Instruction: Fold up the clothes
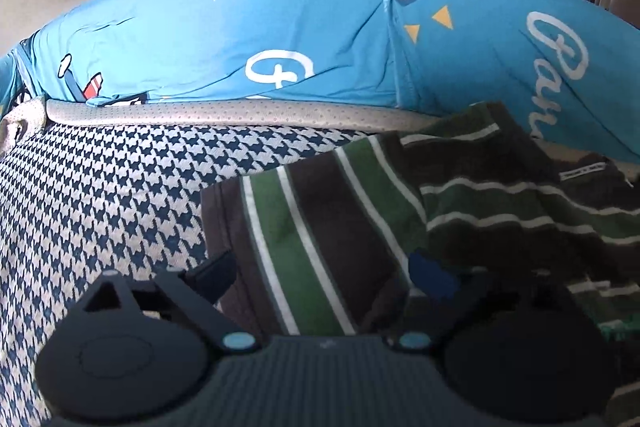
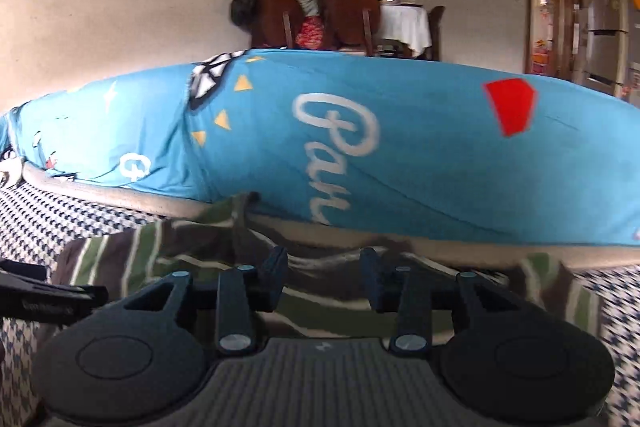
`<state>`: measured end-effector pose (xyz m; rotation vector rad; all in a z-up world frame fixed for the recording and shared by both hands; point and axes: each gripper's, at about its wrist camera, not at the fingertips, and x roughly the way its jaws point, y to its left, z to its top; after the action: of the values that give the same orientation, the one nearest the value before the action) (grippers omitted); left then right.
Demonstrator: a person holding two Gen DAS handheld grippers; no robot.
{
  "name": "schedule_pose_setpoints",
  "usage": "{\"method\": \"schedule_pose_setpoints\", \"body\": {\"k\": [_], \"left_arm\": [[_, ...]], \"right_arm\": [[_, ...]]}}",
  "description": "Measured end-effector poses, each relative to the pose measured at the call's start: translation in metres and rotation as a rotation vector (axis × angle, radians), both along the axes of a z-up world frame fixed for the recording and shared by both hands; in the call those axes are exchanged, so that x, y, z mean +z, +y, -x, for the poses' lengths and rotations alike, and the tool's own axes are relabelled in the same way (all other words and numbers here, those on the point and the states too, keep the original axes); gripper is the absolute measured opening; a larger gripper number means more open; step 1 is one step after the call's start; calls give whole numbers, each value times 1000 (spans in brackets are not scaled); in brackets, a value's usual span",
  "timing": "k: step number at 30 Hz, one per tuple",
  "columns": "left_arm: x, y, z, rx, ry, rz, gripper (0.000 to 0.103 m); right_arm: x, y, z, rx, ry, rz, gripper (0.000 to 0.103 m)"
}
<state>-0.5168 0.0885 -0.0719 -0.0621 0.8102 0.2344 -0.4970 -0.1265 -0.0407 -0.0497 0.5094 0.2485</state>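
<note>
The striped garment (image 1: 344,227), dark brown and green with thin white lines, lies on a houndstooth cover (image 1: 100,195), just in front of the blue printed bedding (image 1: 240,39) that rises behind a grey piped edge (image 1: 200,115).

The left wrist view looks down on the garment from close by. It shows one part laid with its stripes running toward the camera and, to the right, another part with stripes running across, with a small label near the blue bedding. The left hand-held gripper (image 1: 324,275) stands wide open over the garment, one finger at its left edge, the other over the middle; nothing is pinched between them.

The right wrist view is lower and flatter. The garment there is a blurred band below the blue bedding. The right hand-held gripper (image 2: 324,279) is partly open, with the garment behind the gap and no cloth caught in it. Only this view shows a red patch (image 2: 512,105) on the bedding, wooden chairs (image 2: 316,19) heaped with clothes beyond it, and the other gripper's finger at the left edge.
</note>
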Motion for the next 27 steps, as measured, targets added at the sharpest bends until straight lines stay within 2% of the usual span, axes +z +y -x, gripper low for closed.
{"method": "schedule_pose_setpoints", "body": {"k": [7,9,15,18,21,24,27], "left_arm": [[1,-9,7,-38,8,0,98],[1,-9,8,-39,8,4,98],[-2,-6,5,-23,22,29,99],[-4,-6,3,-24,31,26,99],[-6,-6,2,-26,36,22,99],[-6,-5,2,-24,39,24,100],[-6,-4,2,-22,43,24,100]], "right_arm": [[7,-73,24,-205,-9,-10,43],[2,-95,20,-277,5,14,43],[-23,-156,11,-451,65,-15,43],[-32,-172,7,-459,106,-97,43],[-42,-171,2,-433,139,-108,43],[-48,-157,-4,-419,123,-26,44],[-49,-150,-8,-414,104,-3,31]]}}
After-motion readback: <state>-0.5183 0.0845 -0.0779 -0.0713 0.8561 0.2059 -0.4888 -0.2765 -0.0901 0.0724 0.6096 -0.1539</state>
